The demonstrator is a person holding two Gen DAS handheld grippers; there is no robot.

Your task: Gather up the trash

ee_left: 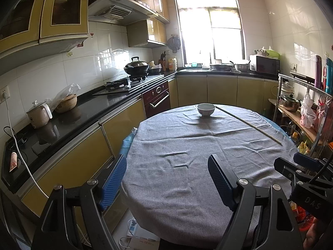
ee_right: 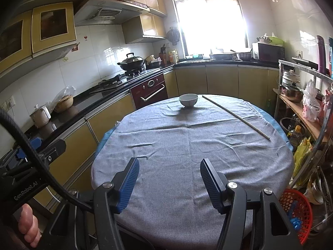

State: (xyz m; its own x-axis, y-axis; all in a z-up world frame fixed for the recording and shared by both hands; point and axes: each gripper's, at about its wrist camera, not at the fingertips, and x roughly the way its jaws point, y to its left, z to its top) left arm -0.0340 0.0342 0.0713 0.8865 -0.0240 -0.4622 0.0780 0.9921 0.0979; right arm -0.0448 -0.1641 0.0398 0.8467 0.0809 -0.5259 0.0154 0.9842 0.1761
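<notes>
From the left wrist camera we're looking across a round table (ee_left: 187, 187) draped in a grey cloth, blue showing beneath at its edges; a black counter (ee_left: 87, 108) runs along the left wall under yellow cabinets, with a lidded wok (ee_left: 136, 65) on the stove, a dark red oven (ee_left: 159, 100) below and a bright window (ee_left: 210, 27) straight ahead; the left gripper (ee_left: 168, 177) hangs over the near edge of the table, tilted gently down, its blue pads standing wide apart with nothing but cloth between them; the right gripper's black frame pokes in at the lower right; on the far side of the cloth sits a small white bowl (ee_left: 206, 109), upright, and just to its right a long thin stick (ee_left: 248, 124) lies slanting towards the right rim, apart from the bowl; over to the right wrist camera, same table (ee_right: 187, 177), same counter (ee_right: 100, 93), a metal shelf rack (ee_right: 308, 104) crowded with pots and bags on the right, a red basket (ee_right: 295, 214) low beside it; the right gripper (ee_right: 169, 180) is poised above the near cloth, jaws parted at a moderate gap and empty; a hand (ee_right: 28, 225) shows at the lower left, gripping the other tool's handle; the bowl (ee_right: 188, 100) stays far across the table, the stick (ee_right: 236, 116) angled beside it, neither near the pads.
</notes>
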